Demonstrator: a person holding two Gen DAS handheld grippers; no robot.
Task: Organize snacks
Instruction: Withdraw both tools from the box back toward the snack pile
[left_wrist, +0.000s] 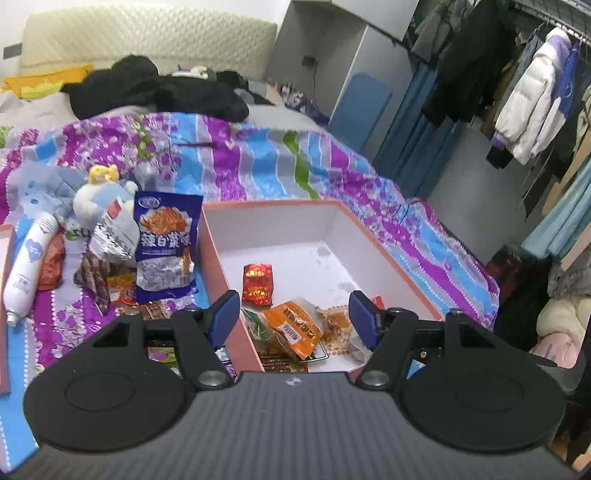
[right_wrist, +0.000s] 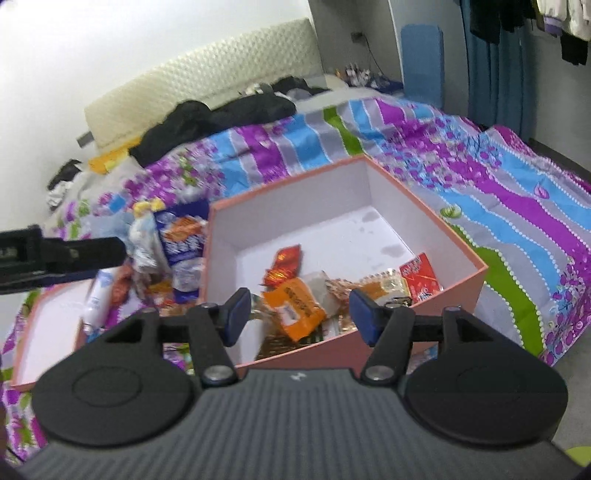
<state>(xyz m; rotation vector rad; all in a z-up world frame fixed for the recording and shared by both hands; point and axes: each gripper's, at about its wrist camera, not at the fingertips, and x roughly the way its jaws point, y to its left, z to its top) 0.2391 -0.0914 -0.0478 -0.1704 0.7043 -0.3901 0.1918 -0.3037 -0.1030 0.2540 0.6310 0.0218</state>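
Note:
A pink box (left_wrist: 212, 251) with a white inside sits on the bed and holds several snack packs: a red foil pack (left_wrist: 257, 283), an orange pack (left_wrist: 293, 326) and clear wrapped biscuits (left_wrist: 337, 325). The same box (right_wrist: 476, 275) shows in the right wrist view with the orange pack (right_wrist: 299, 308) and a red carton (right_wrist: 421, 276). My left gripper (left_wrist: 293, 319) is open and empty above the box's near edge. My right gripper (right_wrist: 299, 314) is open and empty above the box's near side. A loose pile left of the box includes a blue bag (left_wrist: 165, 243).
The loose pile also holds a white bottle (left_wrist: 29, 266), a plush toy (left_wrist: 99, 195) and foil packs. A pink lid (right_wrist: 48, 325) lies at left. The left gripper (right_wrist: 55, 254) reaches in from the left edge. Black clothes (left_wrist: 155, 90) lie on the bed; a clothes rack (left_wrist: 535, 92) stands right.

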